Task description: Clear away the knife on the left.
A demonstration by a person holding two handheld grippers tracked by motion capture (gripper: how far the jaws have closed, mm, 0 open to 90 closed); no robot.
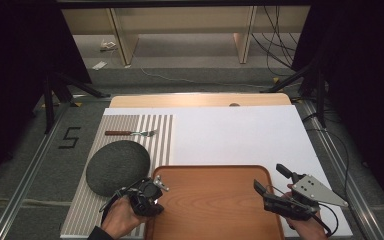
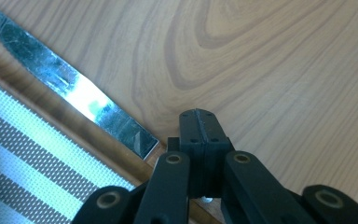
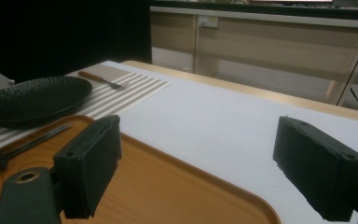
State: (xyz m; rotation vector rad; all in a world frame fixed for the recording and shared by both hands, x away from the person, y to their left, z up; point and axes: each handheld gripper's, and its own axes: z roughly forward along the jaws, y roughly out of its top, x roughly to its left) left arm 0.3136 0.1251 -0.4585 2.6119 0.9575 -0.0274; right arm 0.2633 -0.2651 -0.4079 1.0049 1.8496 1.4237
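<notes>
Striped placemat (image 1: 130,135) carries black plate (image 1: 117,166) and fork (image 1: 131,133).

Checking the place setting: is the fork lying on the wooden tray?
No, the fork lies on the striped mat beyond the dark plate, apart from the tray.

One legible mark: a digit "5" (image 1: 69,138), laid in dark tape strips on the grey floor (image 1: 40,165), left of frame in the high view, just beside the metal rail (image 1: 35,165) along the table edge. No other readable text, labels or brands anywhere.
</notes>
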